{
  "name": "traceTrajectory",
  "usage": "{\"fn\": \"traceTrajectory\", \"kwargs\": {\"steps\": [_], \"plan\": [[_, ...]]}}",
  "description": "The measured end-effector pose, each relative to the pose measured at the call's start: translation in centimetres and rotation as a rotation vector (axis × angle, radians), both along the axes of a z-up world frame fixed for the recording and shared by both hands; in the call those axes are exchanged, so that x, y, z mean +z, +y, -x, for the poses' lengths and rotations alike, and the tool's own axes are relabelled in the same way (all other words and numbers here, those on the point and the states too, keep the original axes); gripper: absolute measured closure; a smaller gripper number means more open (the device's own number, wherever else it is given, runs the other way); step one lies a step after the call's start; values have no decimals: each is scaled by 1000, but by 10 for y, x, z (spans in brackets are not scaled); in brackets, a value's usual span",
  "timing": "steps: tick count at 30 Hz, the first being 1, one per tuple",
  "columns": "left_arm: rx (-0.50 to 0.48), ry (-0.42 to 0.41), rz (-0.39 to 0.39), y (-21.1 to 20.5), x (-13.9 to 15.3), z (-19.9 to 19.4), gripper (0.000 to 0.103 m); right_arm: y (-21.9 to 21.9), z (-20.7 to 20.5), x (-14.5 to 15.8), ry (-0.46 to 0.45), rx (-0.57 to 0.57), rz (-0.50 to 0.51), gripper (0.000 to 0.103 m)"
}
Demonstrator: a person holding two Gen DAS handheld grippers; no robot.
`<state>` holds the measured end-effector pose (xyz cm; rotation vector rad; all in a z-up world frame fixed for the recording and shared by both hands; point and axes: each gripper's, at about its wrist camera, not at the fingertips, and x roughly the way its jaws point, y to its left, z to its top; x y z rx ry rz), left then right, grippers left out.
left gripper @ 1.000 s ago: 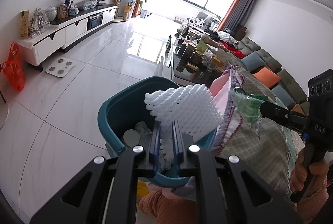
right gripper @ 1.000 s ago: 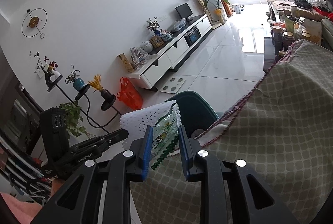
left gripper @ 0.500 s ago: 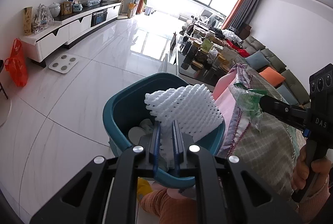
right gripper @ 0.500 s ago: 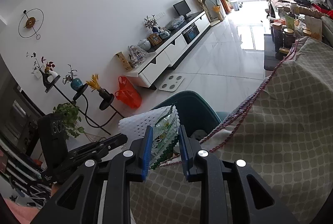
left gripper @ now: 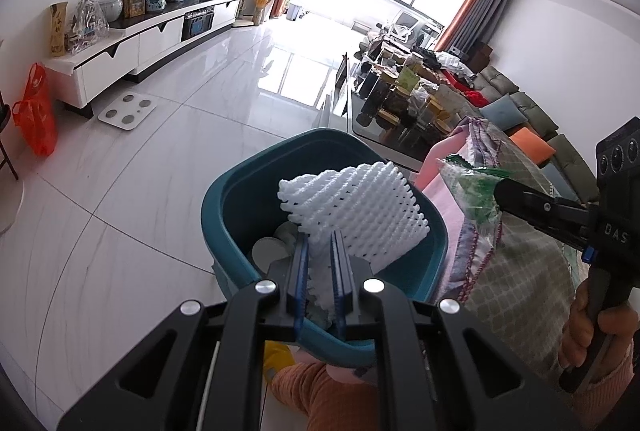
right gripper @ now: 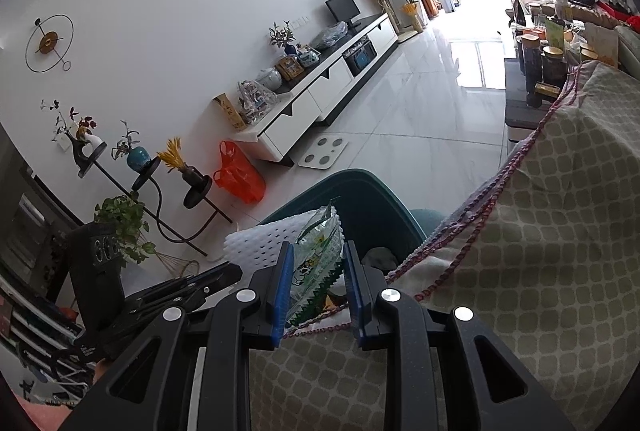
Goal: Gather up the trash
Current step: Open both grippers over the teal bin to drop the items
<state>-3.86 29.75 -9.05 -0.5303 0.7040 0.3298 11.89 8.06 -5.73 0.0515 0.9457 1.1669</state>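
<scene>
- A white foam mesh sleeve (left gripper: 356, 207) is clamped by the left gripper (left gripper: 320, 271) above the teal plastic bin (left gripper: 224, 199).
- A green printed plastic wrapper (right gripper: 320, 255) is pinched by the right gripper (right gripper: 318, 295), just right of the bin.

One teal bin (left gripper: 224, 207), one white foam net (left gripper: 356, 207), one green wrapper (right gripper: 320, 259), two grippers, the left (left gripper: 320, 263) and the right (right gripper: 318, 283), one orange bag (left gripper: 34, 111), one scale (left gripper: 127, 109).

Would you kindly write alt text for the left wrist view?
The left gripper holds a white foam net above an open teal bin with trash inside. To its right, the right gripper holds a green wrapper over a checked cloth.
</scene>
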Motion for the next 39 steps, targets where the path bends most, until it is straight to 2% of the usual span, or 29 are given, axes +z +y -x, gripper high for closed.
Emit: {"fn": "traceTrajectory", "kwargs": {"steps": [14,22,27,31,39], "plan": [[1,25,20,0,-11,-10,90,14,-3,-9,20,-7,27,74],[0,29,52,1,-16,-13,75,15,-3,-14,25,-23,40,63],[-1,20,55,-1,-17,-12,74,12,-5,-15,28,-29,38,62],[-9,2,52,-4,-14,-10,73,9,-5,-15,30,-37,31,51],[-28,-28,47,-10,-8,-3,73,6,-10,-16,34,-38,26,51]]}}
